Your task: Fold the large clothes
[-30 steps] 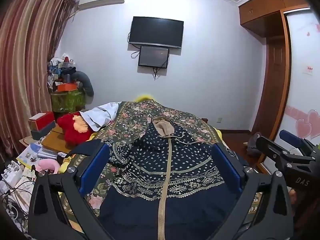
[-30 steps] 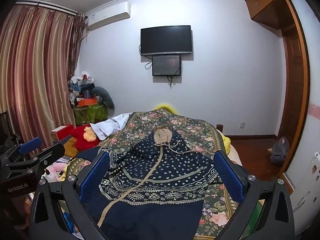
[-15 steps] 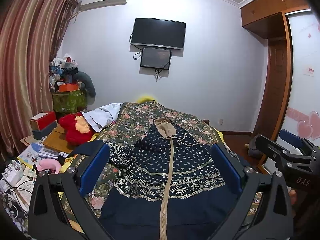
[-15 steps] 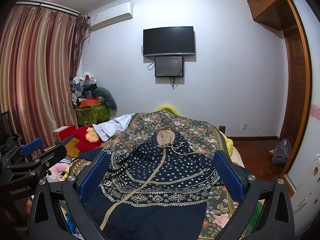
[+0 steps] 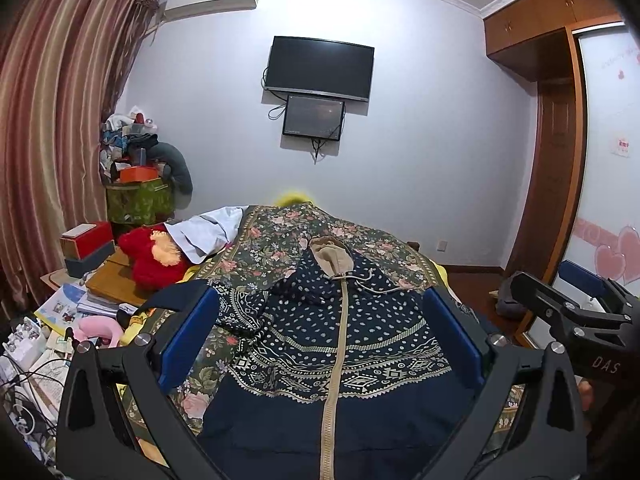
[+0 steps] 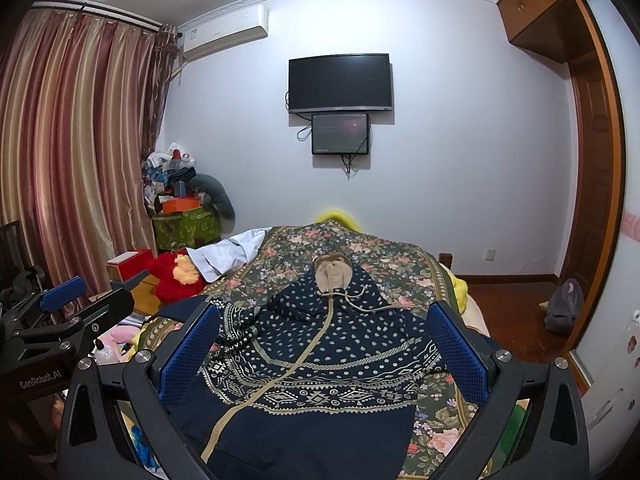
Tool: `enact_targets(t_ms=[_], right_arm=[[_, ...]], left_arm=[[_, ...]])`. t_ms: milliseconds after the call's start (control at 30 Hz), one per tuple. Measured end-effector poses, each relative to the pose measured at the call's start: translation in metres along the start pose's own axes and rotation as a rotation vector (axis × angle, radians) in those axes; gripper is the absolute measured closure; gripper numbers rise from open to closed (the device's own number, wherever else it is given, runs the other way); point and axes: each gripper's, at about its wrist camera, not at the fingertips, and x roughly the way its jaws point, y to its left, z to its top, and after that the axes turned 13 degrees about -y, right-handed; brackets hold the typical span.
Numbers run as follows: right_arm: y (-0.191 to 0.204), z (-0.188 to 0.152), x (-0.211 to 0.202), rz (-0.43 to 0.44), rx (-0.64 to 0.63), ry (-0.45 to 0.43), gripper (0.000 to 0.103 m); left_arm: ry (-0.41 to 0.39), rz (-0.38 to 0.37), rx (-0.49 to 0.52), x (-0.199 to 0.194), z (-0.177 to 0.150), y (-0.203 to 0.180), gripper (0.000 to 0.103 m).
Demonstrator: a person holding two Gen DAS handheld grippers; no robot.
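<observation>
Since a second ago little has shifted: both views have tilted slightly, so the wall television (image 5: 320, 68) sits a touch lower in frame, while the hooded jacket (image 5: 336, 340) lies where it lay. The jacket is spread front-up on the bed's floral cover (image 5: 276, 240), its long axis running away from the cameras: the hem is nearest, the hood (image 5: 330, 256) farthest, pointing toward the wall with the television. It is dark navy, plain across the lower part, with bands of cream geometric pattern over the chest and small pale dots above. A tan zip strip (image 5: 334, 380) runs up the middle to the tan-lined hood, and a drawstring trails off to the right of the collar. One sleeve (image 5: 240, 312) is bunched at the left side.

The left gripper (image 5: 320, 336) hangs above the hem with its blue-padded jaws spread wide and nothing between them. The right gripper (image 6: 324, 348) is likewise spread wide and empty, above the jacket's lower half. Each gripper shows at the edge of the other's view. A red plush toy (image 5: 148, 256) lies beside the bed at left.
</observation>
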Motion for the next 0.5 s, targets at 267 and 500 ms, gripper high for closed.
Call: enact_targets(t_ms=[267, 500], right_arm=[[0.0006, 0.0037, 0.0012, 0.002, -0.003, -0.005, 0.0], [0.0015, 0.0048, 0.0005, 0.003, -0.002, -0.006, 0.0]], left_arm=[[-0.001, 0.001, -0.002, -0.0004, 0.0001, -0.0002, 0.001], [-0.002, 0.003, -0.002, -0.0005, 0.0001, 0.0002, 0.001]])
